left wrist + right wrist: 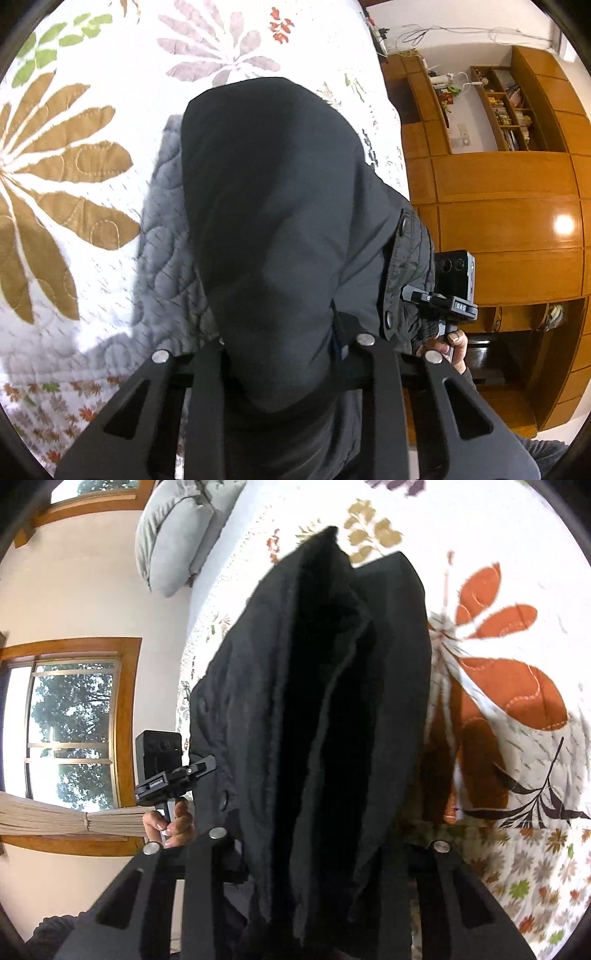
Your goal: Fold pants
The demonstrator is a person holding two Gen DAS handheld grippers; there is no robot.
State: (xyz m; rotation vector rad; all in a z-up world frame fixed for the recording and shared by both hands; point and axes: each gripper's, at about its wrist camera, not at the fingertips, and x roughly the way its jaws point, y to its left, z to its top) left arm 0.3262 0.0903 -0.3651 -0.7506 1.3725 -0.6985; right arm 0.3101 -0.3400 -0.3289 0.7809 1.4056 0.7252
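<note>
The dark grey pants [273,229] hang lifted above the flowered quilt [74,155]. My left gripper [280,373] is shut on the pants; the cloth drapes over and hides its fingertips. The waistband with snaps [406,266] runs to the right toward the other gripper [448,295], held in a hand. In the right wrist view the pants [325,720] hang in vertical folds from my right gripper [325,860], shut on them, fingertips hidden. The left gripper [166,771] shows at the left beside the waistband.
The bed's quilt [517,609] lies below both grippers. A grey pillow [173,535] lies at the bed's far end. Wooden cabinets and shelves [498,192] stand beside the bed. A window [74,731] with wooden frame is in the wall.
</note>
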